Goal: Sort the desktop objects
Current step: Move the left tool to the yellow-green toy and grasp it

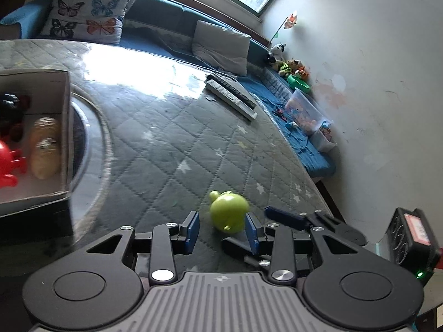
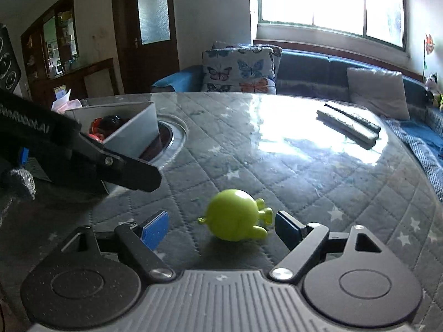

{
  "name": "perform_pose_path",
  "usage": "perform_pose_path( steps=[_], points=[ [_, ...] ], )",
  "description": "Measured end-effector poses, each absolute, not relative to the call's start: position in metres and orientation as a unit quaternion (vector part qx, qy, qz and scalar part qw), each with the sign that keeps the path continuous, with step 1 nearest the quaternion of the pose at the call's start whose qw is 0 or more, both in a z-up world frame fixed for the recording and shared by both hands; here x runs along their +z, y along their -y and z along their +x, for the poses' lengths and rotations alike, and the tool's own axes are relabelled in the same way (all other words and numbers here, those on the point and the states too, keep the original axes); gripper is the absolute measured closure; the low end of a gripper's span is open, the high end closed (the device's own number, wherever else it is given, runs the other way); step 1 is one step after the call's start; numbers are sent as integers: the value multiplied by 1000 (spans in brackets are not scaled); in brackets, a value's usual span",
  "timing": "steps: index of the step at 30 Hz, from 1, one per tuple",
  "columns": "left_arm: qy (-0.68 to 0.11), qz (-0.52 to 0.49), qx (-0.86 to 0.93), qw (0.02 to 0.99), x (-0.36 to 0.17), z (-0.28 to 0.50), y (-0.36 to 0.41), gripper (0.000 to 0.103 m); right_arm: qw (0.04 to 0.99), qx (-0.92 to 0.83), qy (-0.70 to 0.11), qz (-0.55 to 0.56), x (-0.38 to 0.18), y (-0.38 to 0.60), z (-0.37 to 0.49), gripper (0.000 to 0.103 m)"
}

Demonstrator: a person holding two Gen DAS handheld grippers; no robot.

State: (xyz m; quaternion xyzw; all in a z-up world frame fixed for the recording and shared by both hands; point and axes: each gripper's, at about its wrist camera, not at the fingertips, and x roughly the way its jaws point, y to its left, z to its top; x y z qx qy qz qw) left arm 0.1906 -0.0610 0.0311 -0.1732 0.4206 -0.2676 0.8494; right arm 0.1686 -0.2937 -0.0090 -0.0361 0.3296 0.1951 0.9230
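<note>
Both grippers low over the quilted table cover (image 1: 171,144), angled down at the same green toy (image 1: 228,212).

L gripper (image 1: 222,228): fingers apart, nothing clamped. Toy lies on the cover just ahead, nearer the right-side blue pad (image 1: 251,232); contact w/ that pad can't tell. R gripper's finger visible just beyond it in the left wrist view.

R gripper (image 2: 221,228): fingers wide apart, toy between the tips, lying on its side, legs toward the right-side finger. No pad pressing on it.

Mid: open cardboard box (image 1: 65,127) to the left, holds a yellow toy (image 1: 45,149), a red toy (image 1: 8,163) and a dark one.

Far: two remotes (image 1: 231,96) side by side near the far table edge. Beyond: sofa w/ butterfly cushion (image 2: 239,70), window.
</note>
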Motion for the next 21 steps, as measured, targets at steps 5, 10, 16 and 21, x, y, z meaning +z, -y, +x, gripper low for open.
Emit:
perform_pose_path(
  steps=[5,10,16,21],
  points=[
    [-433,-171,-265,845,24,208,77,65,920,195,-341,-21,-21,302,178,18],
    [-444,-172,-268,838,17,222,89,65,915,201,-350,-8,-30,307,189,20],
    [-453,-168,-270,833,9,232,98,65,910,212,-356,2,-38,307,195,24],
    [-460,-167,-269,830,4,238,100,65,908,216,-358,10,-41,308,199,29]
  ],
)
